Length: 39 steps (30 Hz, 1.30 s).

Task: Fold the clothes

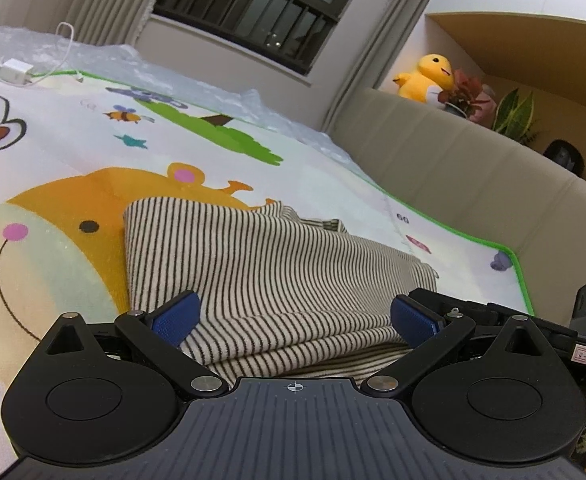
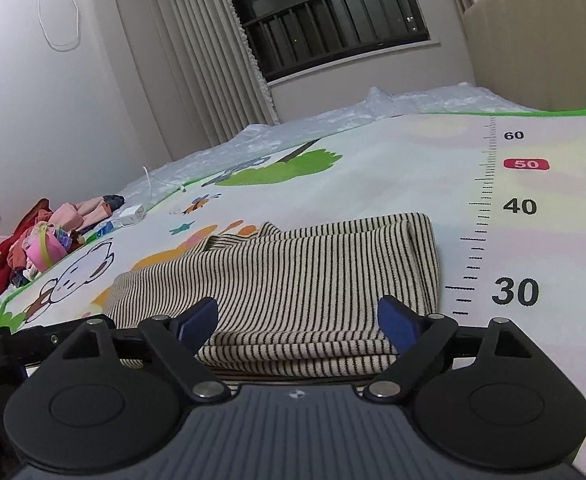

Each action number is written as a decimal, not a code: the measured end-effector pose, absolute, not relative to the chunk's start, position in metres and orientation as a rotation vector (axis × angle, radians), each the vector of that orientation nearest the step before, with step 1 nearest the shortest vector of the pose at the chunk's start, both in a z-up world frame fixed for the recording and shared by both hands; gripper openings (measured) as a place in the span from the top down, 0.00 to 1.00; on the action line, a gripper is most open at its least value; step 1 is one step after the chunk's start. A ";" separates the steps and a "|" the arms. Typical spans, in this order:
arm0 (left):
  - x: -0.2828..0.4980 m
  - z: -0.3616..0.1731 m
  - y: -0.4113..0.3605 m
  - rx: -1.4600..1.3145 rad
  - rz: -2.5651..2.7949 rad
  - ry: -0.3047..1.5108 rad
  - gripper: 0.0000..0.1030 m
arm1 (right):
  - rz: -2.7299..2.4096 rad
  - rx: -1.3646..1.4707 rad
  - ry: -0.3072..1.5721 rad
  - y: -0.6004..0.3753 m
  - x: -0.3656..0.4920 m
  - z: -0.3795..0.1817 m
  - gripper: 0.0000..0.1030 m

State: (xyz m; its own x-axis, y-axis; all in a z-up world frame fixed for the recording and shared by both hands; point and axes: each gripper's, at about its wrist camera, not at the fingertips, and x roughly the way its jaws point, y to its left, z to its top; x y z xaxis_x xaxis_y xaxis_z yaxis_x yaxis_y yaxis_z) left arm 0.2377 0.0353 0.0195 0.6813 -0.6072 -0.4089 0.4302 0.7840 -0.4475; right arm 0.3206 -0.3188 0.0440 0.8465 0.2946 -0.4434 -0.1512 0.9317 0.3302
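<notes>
Left gripper jaws wide apart, gripping nothing, low at the folded striped garment's near edge, right gripper spread just as wide, garment flat on cartoon play mat, clothes pile at nine o'clock

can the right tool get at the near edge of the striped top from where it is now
Probably yes. The right tool is open, its blue pads either side of the striped top, whose stacked near edge lies right between them on the play mat. Nothing sits in between.

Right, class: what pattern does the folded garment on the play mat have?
The folded knit garment has thin dark stripes on cream, clearest in the right wrist view.
</notes>
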 end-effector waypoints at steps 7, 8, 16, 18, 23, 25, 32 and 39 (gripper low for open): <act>0.237 0.019 0.036 -0.337 -0.595 0.571 0.00 | 0.265 0.274 0.516 -0.314 0.322 0.045 0.04; 0.237 0.019 0.037 -0.337 -0.595 0.571 0.00 | 0.267 0.277 0.515 -0.315 0.322 0.045 0.03; 0.238 0.019 0.037 -0.339 -0.595 0.572 0.00 | 0.283 0.288 0.509 -0.316 0.323 0.045 0.00; 0.238 0.019 0.037 -0.338 -0.595 0.572 0.00 | 0.285 0.291 0.508 -0.317 0.322 0.045 0.00; 0.237 0.019 0.036 -0.336 -0.594 0.572 0.00 | 0.288 0.303 0.503 -0.318 0.322 0.045 0.00; 0.237 0.019 0.036 -0.338 -0.596 0.572 0.00 | 0.280 0.301 0.500 -0.317 0.322 0.044 0.00; 0.238 0.017 0.039 -0.364 -0.603 0.573 0.00 | 0.051 -0.139 0.569 -0.252 0.342 0.052 0.00; 0.238 0.016 0.041 -0.372 -0.606 0.570 0.00 | 0.022 -0.204 0.532 -0.247 0.341 0.040 0.00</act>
State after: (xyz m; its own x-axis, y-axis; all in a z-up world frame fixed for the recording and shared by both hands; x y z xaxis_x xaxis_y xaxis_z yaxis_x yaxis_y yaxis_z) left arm 0.2378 0.0408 0.0162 0.6770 -0.6244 -0.3896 0.4268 0.7644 -0.4834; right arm 0.3411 -0.2475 0.0397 0.8618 -0.0318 -0.5062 -0.0739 0.9795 -0.1873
